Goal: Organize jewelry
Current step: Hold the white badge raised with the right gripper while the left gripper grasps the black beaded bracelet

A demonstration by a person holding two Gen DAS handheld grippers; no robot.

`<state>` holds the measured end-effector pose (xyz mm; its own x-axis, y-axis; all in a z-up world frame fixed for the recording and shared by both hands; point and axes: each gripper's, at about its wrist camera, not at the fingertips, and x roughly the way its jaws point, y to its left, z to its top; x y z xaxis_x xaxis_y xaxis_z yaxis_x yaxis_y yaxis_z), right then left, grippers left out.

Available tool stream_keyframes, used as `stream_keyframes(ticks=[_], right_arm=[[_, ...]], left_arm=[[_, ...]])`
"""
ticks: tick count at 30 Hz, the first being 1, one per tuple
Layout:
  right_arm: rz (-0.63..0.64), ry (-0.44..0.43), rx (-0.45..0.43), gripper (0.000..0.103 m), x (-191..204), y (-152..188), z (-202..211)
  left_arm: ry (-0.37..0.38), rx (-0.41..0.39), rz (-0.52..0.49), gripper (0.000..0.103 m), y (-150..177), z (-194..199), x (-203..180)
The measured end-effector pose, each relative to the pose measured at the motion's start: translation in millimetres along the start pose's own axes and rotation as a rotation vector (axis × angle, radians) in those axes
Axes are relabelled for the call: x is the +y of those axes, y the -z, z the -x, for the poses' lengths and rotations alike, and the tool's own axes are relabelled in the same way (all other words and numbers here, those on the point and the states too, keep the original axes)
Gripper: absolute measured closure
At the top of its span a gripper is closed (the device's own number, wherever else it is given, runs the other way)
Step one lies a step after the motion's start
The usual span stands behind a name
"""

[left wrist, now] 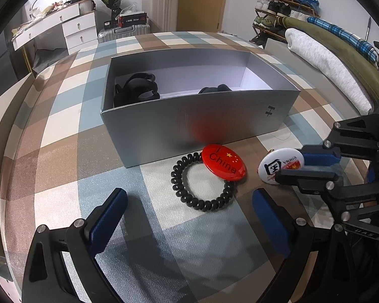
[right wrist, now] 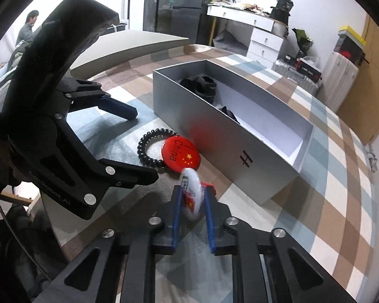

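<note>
A big grey cardboard box [left wrist: 199,116] with white insides sits open in the middle of the bed [left wrist: 63,136], which has a soft checked cover of brown, blue and cream squares. Inside the box, at its left end, lies a dark curvy plastic clip [left wrist: 136,88], and another dark thing [left wrist: 214,89] lies near the middle, too hidden to tell what it is.

Just in front of the box, toward the near edge of the bed, lies a black bead bracelet [left wrist: 199,184], a ring of shiny round beads. A round, glossy red badge [left wrist: 223,161] with little yellow stars rests on the bracelet's far side and touches it.

The right gripper [right wrist: 193,197] has blue ridged pads, and its jaws are pinched narrow on a round white badge [right wrist: 192,194], which stands on its edge between them. This badge is smooth and shiny, with red and dark print. It is just beside the red badge, near the front right of the box.

The left gripper [left wrist: 189,197] hangs over the bracelet with its jaws wide and nothing in them. The bracelet lies between its two blue pads, apart from both.
</note>
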<state>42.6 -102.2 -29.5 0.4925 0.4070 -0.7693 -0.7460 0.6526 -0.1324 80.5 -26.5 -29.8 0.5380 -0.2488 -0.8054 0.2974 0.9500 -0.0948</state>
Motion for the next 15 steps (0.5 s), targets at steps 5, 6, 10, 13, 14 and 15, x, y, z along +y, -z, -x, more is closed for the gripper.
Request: stream_keyframes(ticks=[5,6,10,13,14,15], right_arm=[[-0.035,-0.051,-0.033,0.097,-6,-3,7],[-0.038,-0.052,-0.040,0.097,-7,-3,9],[-0.064,-0.080,-0.080,0.097,-11,-4,16],[-0.100,-0.107,-0.115,0.097,-16,-6,23],[-0.108,-0.115,-0.119,0.097,-18,-7,25],[-0.111,-0.111,-0.126,0.097,-19,-7,26]], left_arm=[[0.000,0.000,0.000,0.006,0,0,0],[0.000,0.000,0.000,0.006,0,0,0],[0.001,-0.001,0.001,0.006,0,0,0],[0.006,-0.005,0.010,0.006,0,0,1],[0.009,-0.007,0.014,0.006,-1,1,1],[0.013,-0.011,0.018,0.010,-1,1,2]])
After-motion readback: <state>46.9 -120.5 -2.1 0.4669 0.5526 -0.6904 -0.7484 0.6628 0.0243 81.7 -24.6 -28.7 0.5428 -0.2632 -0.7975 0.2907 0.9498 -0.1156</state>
